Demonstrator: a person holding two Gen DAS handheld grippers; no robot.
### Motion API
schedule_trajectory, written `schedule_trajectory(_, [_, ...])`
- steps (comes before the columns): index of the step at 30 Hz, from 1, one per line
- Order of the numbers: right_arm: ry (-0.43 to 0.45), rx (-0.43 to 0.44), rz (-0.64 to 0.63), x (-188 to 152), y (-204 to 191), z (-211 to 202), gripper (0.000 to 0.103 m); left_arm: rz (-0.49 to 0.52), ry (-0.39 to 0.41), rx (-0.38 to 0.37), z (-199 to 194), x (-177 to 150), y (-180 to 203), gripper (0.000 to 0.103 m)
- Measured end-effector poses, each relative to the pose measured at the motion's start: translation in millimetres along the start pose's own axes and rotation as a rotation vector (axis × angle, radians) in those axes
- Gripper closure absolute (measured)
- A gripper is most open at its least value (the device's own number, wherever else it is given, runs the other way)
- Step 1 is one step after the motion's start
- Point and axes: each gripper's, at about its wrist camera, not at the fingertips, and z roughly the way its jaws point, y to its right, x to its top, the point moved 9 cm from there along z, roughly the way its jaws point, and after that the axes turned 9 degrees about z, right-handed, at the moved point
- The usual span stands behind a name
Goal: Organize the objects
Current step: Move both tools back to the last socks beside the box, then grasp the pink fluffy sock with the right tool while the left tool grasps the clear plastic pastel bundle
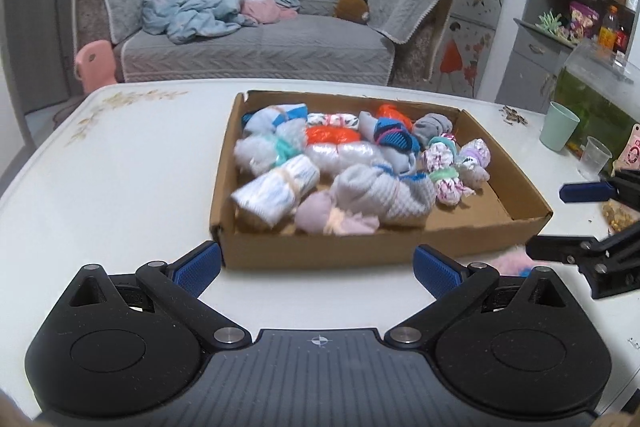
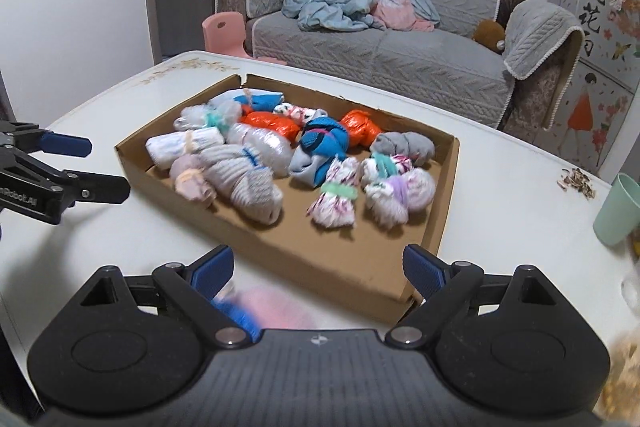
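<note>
A shallow cardboard box (image 1: pixel 320 251) sits on the white table and holds several rolled sock bundles (image 1: pixel 360 163); it also shows in the right wrist view (image 2: pixel 320 259), with the bundles (image 2: pixel 248 179) inside. My left gripper (image 1: pixel 316 269) is open and empty, just in front of the box's near wall. My right gripper (image 2: pixel 318 271) is open, at the box's near corner. A blurred pink and blue bundle (image 2: pixel 268 309) lies on the table below the right gripper, outside the box; it also shows in the left wrist view (image 1: pixel 510 265).
A green cup (image 1: pixel 558 127), a clear plastic cup (image 1: pixel 594 157) and a fish tank (image 1: pixel 596 99) stand at the table's right. Seed husks (image 2: pixel 578 181) lie near the far edge. Snack food (image 1: pixel 620 219) lies at the right. A grey sofa (image 1: pixel 256 39) stands behind the table.
</note>
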Motion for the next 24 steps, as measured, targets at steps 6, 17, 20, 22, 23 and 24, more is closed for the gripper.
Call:
schedule_trajectory(6, [0.064, 0.023, -0.020, -15.3, -12.1, -7.3, 0.013, -0.017, -0.003, 0.024, -4.0, -27.5, -1.1, 0.000])
schedule_trajectory(17, [0.122, 0.086, -0.061, -33.2, -13.4, 3.9, 0.022, 0.042, 0.046, -0.014, -9.6, -54.6, 30.9, 0.000])
schedule_trajectory(20, [0.113, 0.113, -0.054, -37.5, -11.0, 9.1, 0.026, 0.048, 0.040, -0.023, -6.4, -58.6, 39.2, 0.000])
schedule_trajectory(22, [0.104, 0.118, -0.053, -39.8, -9.1, 13.3, 0.027, 0.061, 0.036, -0.022, -4.9, -61.6, 44.2, 0.000])
schedule_trajectory(23, [0.098, 0.128, -0.052, -41.4, -8.4, 14.8, 0.030, 0.068, 0.034, -0.028, -4.4, -63.0, 47.5, 0.000])
schedule_trajectory(24, [0.091, 0.134, -0.052, -42.5, -7.6, 16.7, 0.037, 0.073, 0.032, -0.035, -3.7, -63.9, 50.2, 0.000])
